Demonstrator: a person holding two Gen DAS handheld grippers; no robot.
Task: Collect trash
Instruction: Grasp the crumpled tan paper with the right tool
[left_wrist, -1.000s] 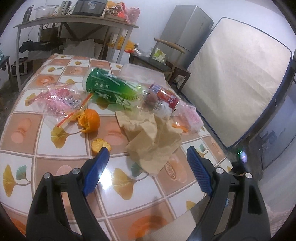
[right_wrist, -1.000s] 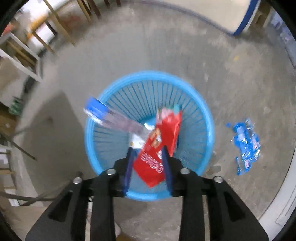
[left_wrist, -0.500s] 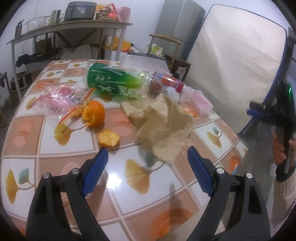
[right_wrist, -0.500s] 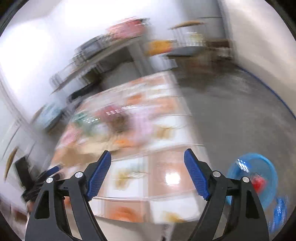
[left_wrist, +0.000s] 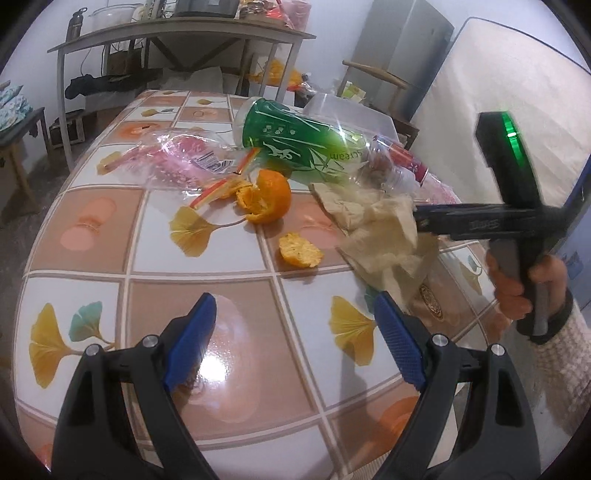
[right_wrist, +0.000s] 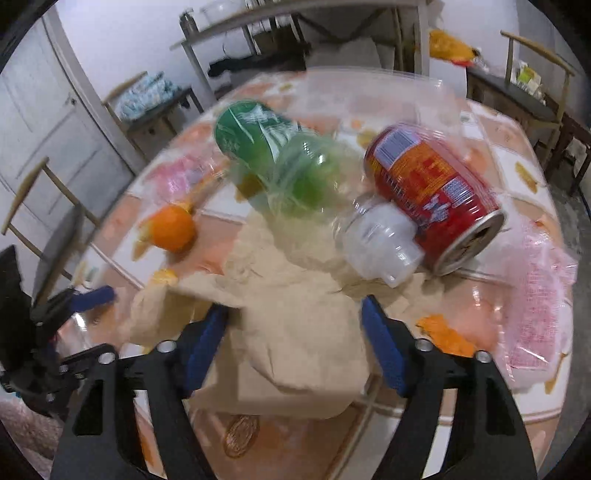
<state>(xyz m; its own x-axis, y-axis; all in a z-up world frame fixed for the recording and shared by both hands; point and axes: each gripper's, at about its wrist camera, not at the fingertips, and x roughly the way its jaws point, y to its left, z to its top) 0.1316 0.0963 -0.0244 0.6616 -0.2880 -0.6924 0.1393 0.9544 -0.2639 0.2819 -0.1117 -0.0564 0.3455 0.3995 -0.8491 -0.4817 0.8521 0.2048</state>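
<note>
Trash: brown paper bag between right fingers, closing, unclamped | left fingers apart | red can behind

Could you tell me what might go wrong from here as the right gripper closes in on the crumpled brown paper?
The right gripper, jaws just closing, straddles the crumpled brown paper, not yet pinched. The small clear bottle and red can lie against the paper's far edge; lifting it could roll them off the table. A loose pinch may drop the paper. The open left gripper hovers nearby, so they could collide.

Green bottle label reads "scream".
</note>
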